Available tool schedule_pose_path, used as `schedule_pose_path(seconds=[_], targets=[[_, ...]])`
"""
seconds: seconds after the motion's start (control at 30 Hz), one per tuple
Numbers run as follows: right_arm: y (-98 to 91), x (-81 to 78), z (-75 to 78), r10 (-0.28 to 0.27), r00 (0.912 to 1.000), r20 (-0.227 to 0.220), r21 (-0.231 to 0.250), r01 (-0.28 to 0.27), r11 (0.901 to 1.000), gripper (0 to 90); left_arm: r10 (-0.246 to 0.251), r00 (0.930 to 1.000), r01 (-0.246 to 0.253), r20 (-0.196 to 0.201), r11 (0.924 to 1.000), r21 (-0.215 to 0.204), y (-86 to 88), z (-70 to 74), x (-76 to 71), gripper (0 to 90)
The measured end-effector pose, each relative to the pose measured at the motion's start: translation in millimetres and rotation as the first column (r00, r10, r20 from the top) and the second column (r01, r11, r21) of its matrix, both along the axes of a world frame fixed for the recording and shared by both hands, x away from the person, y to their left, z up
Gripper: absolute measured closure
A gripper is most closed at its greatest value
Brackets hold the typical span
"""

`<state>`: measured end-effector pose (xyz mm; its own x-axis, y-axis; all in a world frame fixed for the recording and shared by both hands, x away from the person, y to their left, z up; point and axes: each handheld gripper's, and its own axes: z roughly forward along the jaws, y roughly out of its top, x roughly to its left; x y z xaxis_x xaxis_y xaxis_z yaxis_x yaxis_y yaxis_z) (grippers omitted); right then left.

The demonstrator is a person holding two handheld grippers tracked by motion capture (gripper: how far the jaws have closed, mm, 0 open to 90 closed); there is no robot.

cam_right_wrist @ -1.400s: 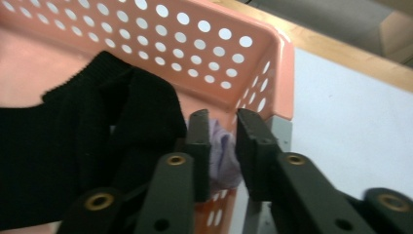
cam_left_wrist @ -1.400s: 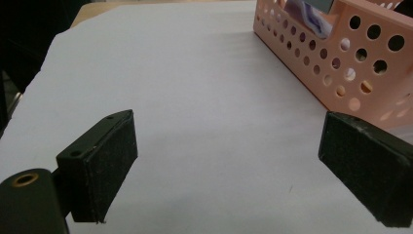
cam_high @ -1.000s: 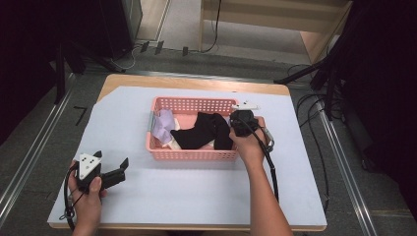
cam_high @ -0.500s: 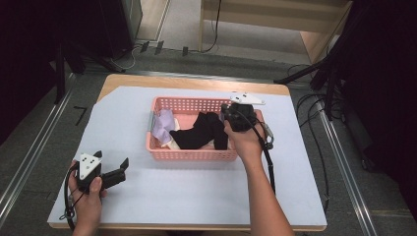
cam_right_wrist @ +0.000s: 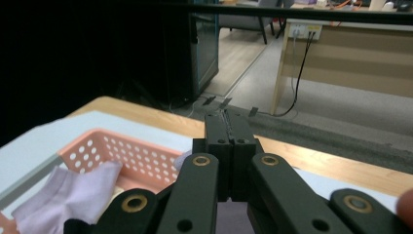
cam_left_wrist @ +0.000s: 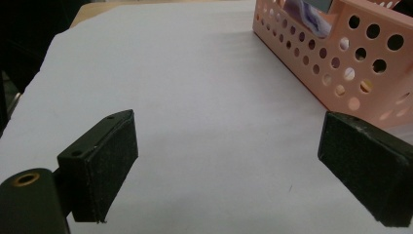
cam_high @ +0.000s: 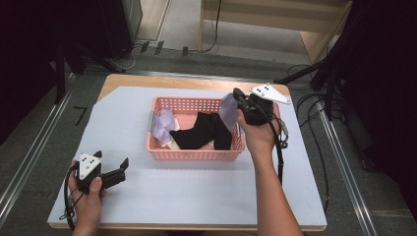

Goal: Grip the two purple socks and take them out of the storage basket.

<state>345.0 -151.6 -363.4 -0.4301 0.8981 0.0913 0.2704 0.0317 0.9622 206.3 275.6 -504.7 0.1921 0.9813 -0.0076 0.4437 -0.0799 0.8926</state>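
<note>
The right gripper [cam_high: 235, 100], jaws clamped on a lavender sock [cam_high: 227, 110], holds it above the pink basket's [cam_high: 194, 153] right end. More socks remain inside. Left gripper [cam_high: 114, 169] waits open-jawed on the desk [cam_high: 196, 191].

Bare white sheet [cam_high: 196, 191] lies open before the pink basket [cam_high: 196, 153].

This looks like a lab or office workroom: a light wooden counter [cam_high: 147, 81] covered by a white sheet [cam_high: 196, 187] stands on grey carpet [cam_high: 29, 147] inside metal floor rails [cam_high: 344, 167], with black cables [cam_high: 314, 113] trailing about, a pale wooden desk [cam_right_wrist: 350, 53] with wall sockets [cam_right_wrist: 306, 30] and dark curtains [cam_high: 383, 73].
</note>
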Motion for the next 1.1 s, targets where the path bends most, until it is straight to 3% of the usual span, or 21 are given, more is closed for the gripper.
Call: schedule_pose_path(seconds=[0.23, 0.4, 0.6, 0.77, 0.8, 0.83, 0.9, 0.93, 1.03, 1.1], targets=[[-21.9, -4.8, 14.8, -0.052, 0.9973, 0.051, 0.022, 0.051, 0.9985, 90.0, -0.001, 1.0, 0.001, 0.003, 1.0, -0.005, -0.5, -0.2, -0.2, 8.2], [-51.8, -10.4, 27.0, -0.113, 0.9907, 0.076, 0.034, 0.11, 0.9933, 90.0, 0.001, 1.0, -0.001, 0.003, 1.0, -0.004, -0.3, -0.1, 0.1, 8.2], [-78.1, -16.0, 27.5, -0.157, 0.9848, 0.074, 0.038, 0.155, 0.9873, 90.0, -0.002, 1.0, 0.002, 0.002, 1.0, 0.0, -0.4, 0.0, -0.1, 8.2], [-95.7, -18.1, 10.7, -0.207, 0.9777, 0.035, 0.001, 0.207, 0.9783, 90.0, -0.003, 1.0, 0.003, 0.005, 1.0, 0.004, -0.8, -0.1, 0.0, 8.2], [-101.0, -17.2, -1.2, -0.228, 0.9736, 0.007, -0.018, 0.228, 0.9735, 90.0, -0.003, 1.0, 0.002, 0.005, 1.0, 0.002, -1.0, -0.2, -0.1, 8.2], [-101.0, -17.2, -1.2, -0.228, 0.9736, 0.007, -0.018, 0.228, 0.9735, 90.0, -0.003, 1.0, 0.003, 0.006, 1.0, 0.003, -1.0, -0.2, -0.2, 8.2], [-105.2, -14.9, -14.9, -0.258, 0.9652, -0.043, -0.033, 0.257, 0.9659, 90.0, -0.004, 1.0, 0.004, 0.006, 1.0, 0.005, -1.0, -0.1, -0.3, 8.2], [-107.4, -12.5, -27.6, -0.278, 0.9572, -0.082, -0.029, 0.276, 0.9607, 78.8, -0.003, 1.0, 0.003, 0.007, 1.0, 0.004, -1.1, -0.2, -0.3, 8.2], [-105.0, -11.2, -36.3, -0.271, 0.956, -0.112, -0.008, 0.272, 0.9624, 71.3, -0.004, 1.0, 0.004, 0.001, 1.0, 0.005, -1.0, 0.0, -0.2, 8.2], [-94.4, -10.3, -41.4, -0.247, 0.9609, -0.125, -0.025, 0.246, 0.969, 66.4, 0.0, 1.0, 0.0, 0.003, 1.0, 0.006, -1.5, -0.2, 0.1, 8.3]])
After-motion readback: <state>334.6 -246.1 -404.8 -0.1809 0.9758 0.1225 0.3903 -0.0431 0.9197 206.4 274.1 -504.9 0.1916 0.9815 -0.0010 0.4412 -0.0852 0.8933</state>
